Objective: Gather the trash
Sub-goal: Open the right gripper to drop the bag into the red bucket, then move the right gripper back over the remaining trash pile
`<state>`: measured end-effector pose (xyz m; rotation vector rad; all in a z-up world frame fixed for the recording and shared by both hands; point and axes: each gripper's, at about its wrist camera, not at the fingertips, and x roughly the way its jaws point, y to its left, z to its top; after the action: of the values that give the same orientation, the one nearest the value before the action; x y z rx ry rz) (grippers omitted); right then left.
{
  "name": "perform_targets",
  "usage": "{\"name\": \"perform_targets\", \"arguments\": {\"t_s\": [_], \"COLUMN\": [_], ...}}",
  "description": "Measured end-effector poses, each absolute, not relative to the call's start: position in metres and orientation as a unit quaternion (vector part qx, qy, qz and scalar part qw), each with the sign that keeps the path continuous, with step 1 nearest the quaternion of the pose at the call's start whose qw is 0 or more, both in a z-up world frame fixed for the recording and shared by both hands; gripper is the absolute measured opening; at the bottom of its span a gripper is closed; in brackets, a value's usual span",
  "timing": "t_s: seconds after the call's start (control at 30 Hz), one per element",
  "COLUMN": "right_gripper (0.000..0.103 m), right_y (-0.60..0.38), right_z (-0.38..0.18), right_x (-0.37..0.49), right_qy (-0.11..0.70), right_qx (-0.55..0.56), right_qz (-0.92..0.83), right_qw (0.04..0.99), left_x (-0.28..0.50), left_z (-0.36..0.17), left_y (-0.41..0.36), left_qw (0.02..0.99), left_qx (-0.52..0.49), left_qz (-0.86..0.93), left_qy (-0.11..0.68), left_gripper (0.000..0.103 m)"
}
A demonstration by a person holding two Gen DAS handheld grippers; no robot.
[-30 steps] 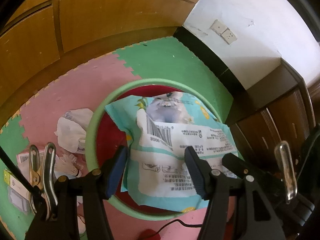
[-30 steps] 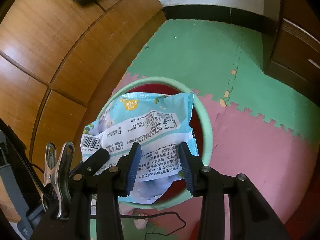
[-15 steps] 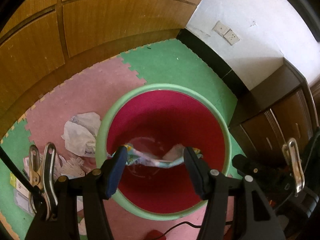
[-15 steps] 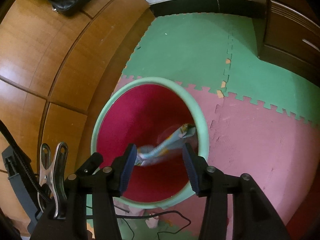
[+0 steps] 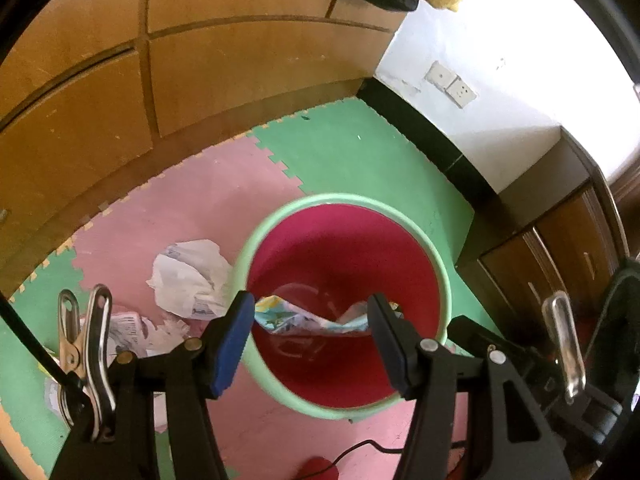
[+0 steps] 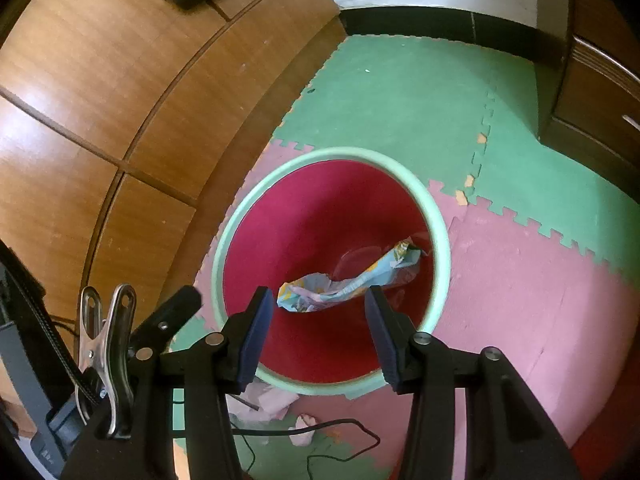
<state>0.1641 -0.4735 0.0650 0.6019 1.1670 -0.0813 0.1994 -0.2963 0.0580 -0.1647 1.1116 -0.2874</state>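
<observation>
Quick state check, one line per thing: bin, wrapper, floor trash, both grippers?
bin: upright, open top
blue wrapper: crumpled, lying inside the bin
crumpled paper: on the floor beside the bin, not collected
left gripper: jaws open, empty
right gripper: jaws open after just widening, empty

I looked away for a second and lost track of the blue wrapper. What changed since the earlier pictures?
The blue wrapper, spread across the bin's mouth between both sets of jaws a second ago, was let go and now lies crumpled inside the red bin. The right gripper has just been opening its jaws, nothing between them; the left gripper is open too. The crumpled paper beside the bin stayed put.
</observation>
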Motion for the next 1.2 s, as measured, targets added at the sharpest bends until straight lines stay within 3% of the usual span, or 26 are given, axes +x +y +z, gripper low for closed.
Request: {"name": "perform_targets", "arguments": {"t_s": [0.37, 0.73, 1.2], "right_gripper": [0.049, 0.049, 0.049], "right_y": [-0.468, -0.412, -0.342], "right_z": [0.074, 0.088, 0.100], "right_x": [0.151, 0.139, 0.132], "right_qy": [0.539, 0.550, 0.569], "right_qx": [0.295, 0.243, 0.197], "right_qz": [-0.037, 0.025, 0.096], "right_qw": [0.788, 0.799, 0.793], "left_x": [0.180, 0.156, 0.123], "left_z": [0.086, 0.098, 0.120], "left_y": [-0.271, -0.243, -0.159], "left_qw": [0.844, 0.845, 0.859], "left_qx": [-0.074, -0.079, -0.092], "left_qz": [-0.120, -0.102, -0.018], "left_qy": [0.517, 0.519, 0.504], "left_gripper": [0.061, 0.061, 0.061]}}
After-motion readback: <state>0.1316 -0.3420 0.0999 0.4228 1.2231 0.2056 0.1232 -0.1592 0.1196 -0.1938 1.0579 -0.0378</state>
